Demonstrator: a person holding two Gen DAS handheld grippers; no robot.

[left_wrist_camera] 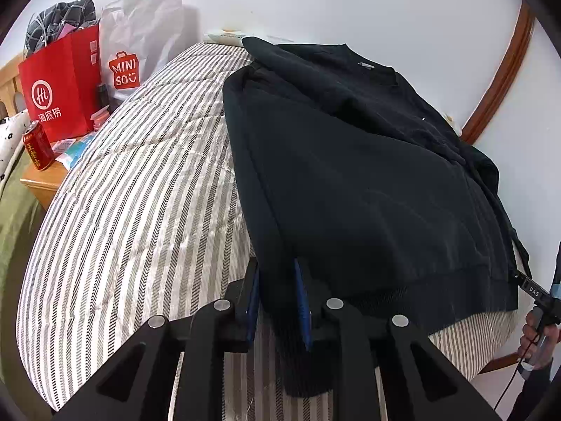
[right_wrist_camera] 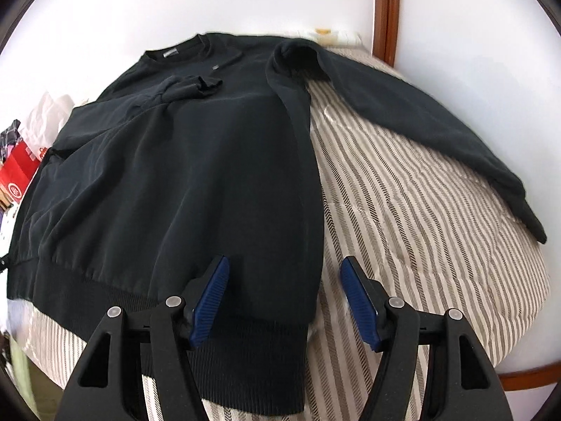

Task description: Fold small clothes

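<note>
At hem, left gripper (left_wrist_camera: 277,301) gripping sweatshirt (left_wrist_camera: 350,182)

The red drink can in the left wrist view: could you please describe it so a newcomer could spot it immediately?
Left of the striped bed stands a wooden bedside table. At its front edge, before the red paper bag, stands the red drink can, the only small cylinder, with yellow lettering.

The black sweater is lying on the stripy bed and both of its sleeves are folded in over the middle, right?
Not quite. Only one sleeve is folded over the black sweater; the other sleeve lies stretched out across the stripy bed, as the right wrist view shows.
</note>
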